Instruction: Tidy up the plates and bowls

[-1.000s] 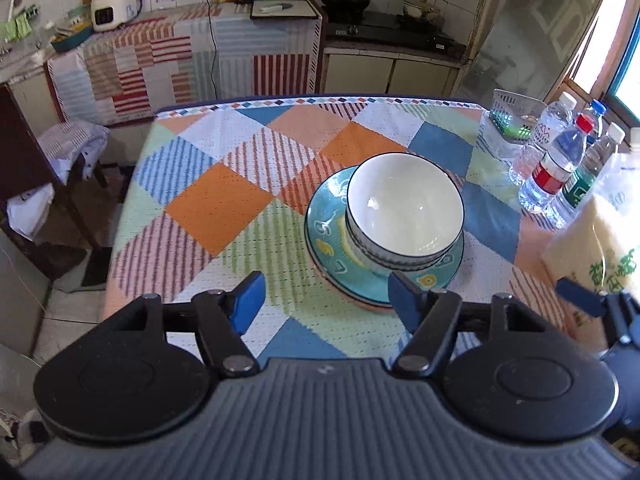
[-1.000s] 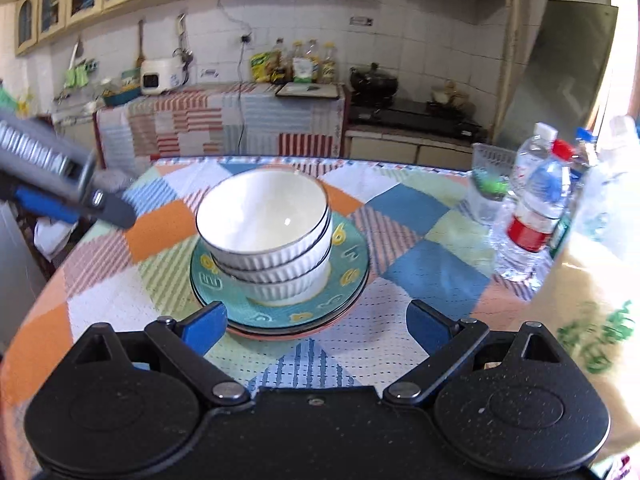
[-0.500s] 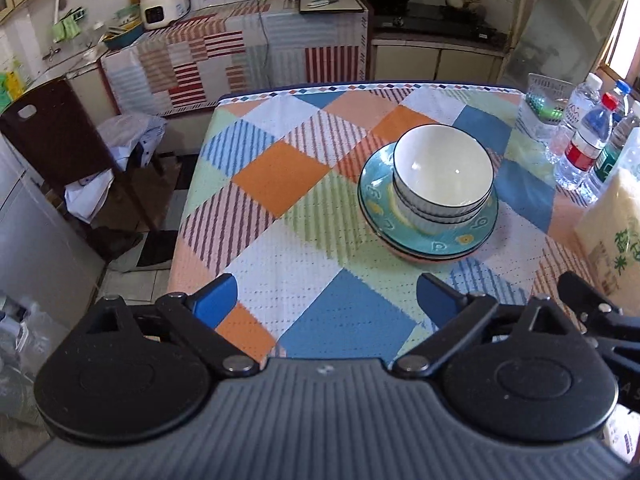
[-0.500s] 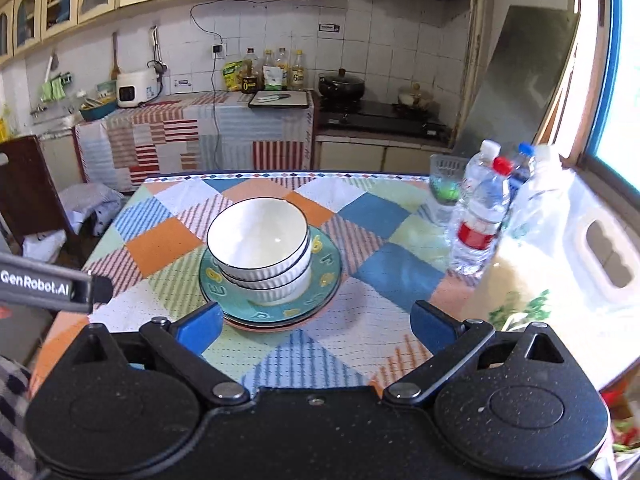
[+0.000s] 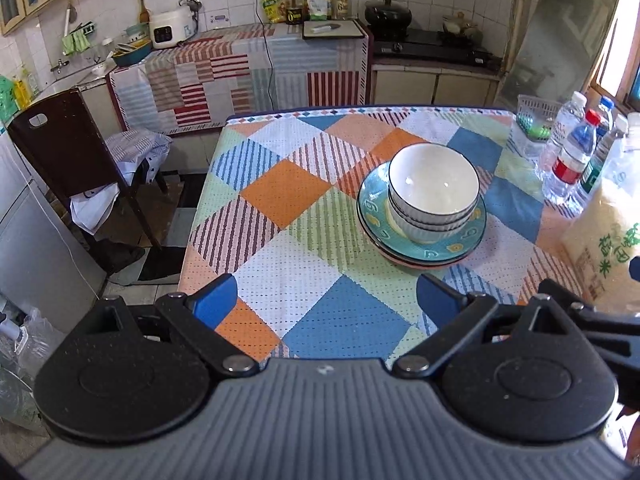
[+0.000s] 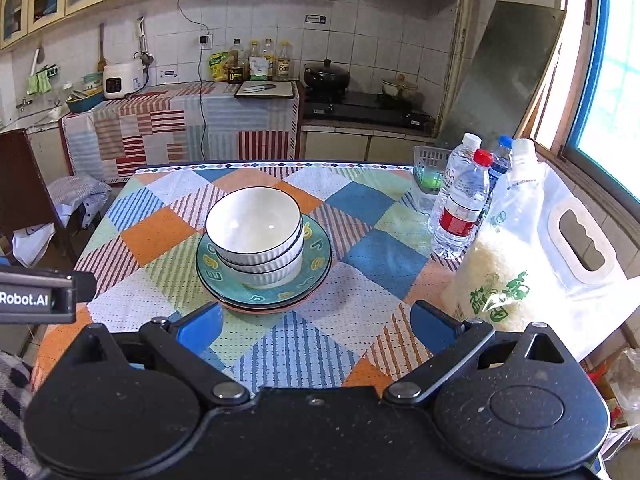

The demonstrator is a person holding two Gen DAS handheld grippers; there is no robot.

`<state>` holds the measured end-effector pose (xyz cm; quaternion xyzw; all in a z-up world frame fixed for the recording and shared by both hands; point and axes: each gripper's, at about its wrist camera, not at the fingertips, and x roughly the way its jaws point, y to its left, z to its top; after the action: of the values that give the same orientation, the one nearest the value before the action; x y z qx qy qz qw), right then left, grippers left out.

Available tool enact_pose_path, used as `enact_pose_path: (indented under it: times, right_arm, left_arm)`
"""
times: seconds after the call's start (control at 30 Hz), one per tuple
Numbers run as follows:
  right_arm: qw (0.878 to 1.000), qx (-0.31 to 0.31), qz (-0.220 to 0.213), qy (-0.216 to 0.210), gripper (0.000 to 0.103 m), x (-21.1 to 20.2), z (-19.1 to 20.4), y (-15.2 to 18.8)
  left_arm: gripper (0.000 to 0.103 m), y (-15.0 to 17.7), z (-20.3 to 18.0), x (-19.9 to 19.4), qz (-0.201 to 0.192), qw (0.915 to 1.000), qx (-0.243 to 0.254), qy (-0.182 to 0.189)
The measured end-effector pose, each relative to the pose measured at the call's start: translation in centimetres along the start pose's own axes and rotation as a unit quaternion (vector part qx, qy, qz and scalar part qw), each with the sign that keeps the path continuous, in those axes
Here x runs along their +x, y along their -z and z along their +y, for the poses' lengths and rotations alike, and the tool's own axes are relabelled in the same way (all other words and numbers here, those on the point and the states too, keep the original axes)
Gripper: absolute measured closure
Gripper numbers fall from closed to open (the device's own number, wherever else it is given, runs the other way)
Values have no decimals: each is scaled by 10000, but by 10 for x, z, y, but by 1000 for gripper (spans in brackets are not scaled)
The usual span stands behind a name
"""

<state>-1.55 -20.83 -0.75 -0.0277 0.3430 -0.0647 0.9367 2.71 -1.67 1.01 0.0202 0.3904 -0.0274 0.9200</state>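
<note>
A stack of white ribbed bowls (image 5: 434, 192) (image 6: 254, 228) sits on a stack of teal plates (image 5: 374, 210) (image 6: 316, 258) in the middle of the patchwork table. My left gripper (image 5: 326, 304) is open and empty, held back above the table's near edge, left of the stack. My right gripper (image 6: 316, 320) is open and empty, held back near the front edge, with the stack just ahead of it. The left gripper's body (image 6: 36, 294) shows at the left edge of the right wrist view.
Water bottles (image 6: 460, 200) (image 5: 568, 156), a clear basket (image 6: 430, 172) and a bag of rice (image 6: 516, 264) (image 5: 608, 232) stand along the table's right side. A dark chair with cloth (image 5: 68, 148) stands left of the table. The kitchen counter (image 6: 180, 120) runs behind.
Both grippers have pulled back and up from the stack, which now looks smaller and farther. The left gripper's jaws have spread wider. The stack has not moved.
</note>
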Motion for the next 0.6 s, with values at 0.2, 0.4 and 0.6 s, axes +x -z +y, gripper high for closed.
enact_pose_path:
  times: [0.2, 0.4, 0.6]
  right_arm:
    - [9999, -131, -111, -13, 2, -4, 7, 1]
    - [9998, -105, -153, -42, 2, -5, 11, 3]
    - [9999, -58, -127, -77, 2, -4, 11, 6]
  left_arm:
    - [6, 4, 0, 0, -92, 9999, -25, -97]
    - [6, 11, 3, -2, -208, 9995, 15, -229]
    - [6, 15, 4, -2, -194, 9995, 44, -256]
